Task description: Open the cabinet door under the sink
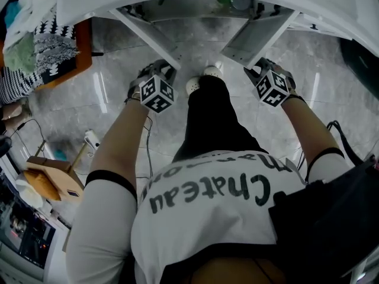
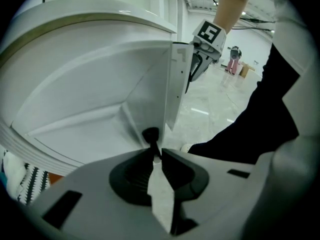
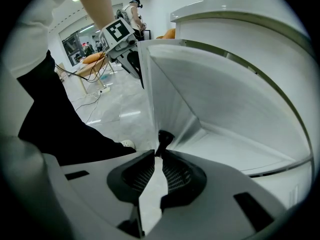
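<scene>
Two white cabinet doors stand swung out under the white sink (image 1: pixel 331 5): the left door (image 1: pixel 148 40) and the right door (image 1: pixel 256 35). My left gripper (image 1: pixel 167 71) is shut on the left door's small black knob (image 2: pixel 150 134), its pads pinching the stem just behind the head. My right gripper (image 1: pixel 256 71) is shut the same way on the right door's black knob (image 3: pixel 164 136). In the left gripper view the left door (image 2: pixel 145 89) is seen from its inner side, with the right gripper (image 2: pixel 199 64) beyond its edge. The right gripper view shows the right door (image 3: pixel 200 94) and the left gripper (image 3: pixel 131 54).
The person's dark trouser leg (image 1: pixel 210 117) and white shoes (image 1: pixel 204 78) stand between the two doors on the grey marble floor (image 1: pixel 112 99). A patterned cloth on an orange board (image 1: pixel 50 49), a cardboard box (image 1: pixel 53 179) and cables (image 1: pixel 145 141) lie at the left.
</scene>
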Available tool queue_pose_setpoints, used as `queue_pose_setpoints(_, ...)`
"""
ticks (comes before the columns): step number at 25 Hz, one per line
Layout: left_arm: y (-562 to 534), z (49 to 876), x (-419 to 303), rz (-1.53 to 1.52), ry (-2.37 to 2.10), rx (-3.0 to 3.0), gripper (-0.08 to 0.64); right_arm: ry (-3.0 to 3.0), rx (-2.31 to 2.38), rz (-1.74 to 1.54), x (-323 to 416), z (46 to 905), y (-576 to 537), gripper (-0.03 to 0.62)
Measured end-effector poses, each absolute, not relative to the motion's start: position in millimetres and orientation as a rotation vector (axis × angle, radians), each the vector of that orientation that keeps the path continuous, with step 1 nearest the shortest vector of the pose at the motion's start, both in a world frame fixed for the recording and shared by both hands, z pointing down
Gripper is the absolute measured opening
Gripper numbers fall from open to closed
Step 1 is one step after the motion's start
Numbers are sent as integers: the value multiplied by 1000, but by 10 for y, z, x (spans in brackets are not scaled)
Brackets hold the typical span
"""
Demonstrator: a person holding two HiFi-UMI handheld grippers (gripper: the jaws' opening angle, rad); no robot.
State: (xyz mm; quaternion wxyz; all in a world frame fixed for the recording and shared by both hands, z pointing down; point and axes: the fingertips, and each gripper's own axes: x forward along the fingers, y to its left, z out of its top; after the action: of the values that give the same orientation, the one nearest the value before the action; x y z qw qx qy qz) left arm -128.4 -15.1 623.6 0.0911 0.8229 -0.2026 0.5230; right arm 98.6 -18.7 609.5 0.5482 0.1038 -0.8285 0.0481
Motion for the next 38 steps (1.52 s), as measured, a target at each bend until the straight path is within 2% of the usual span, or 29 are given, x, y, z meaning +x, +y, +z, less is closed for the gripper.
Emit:
queue_pose_setpoints(18, 14, 6264, -1570, 1721, -635, 2249, 40, -1882, 131, 92, 1535, 6142, 106, 61)
queue_pose_setpoints(38, 238, 6297, -2095, 1898, -616, 2131, 40, -1761, 96, 58, 2260, 6224, 181, 48)
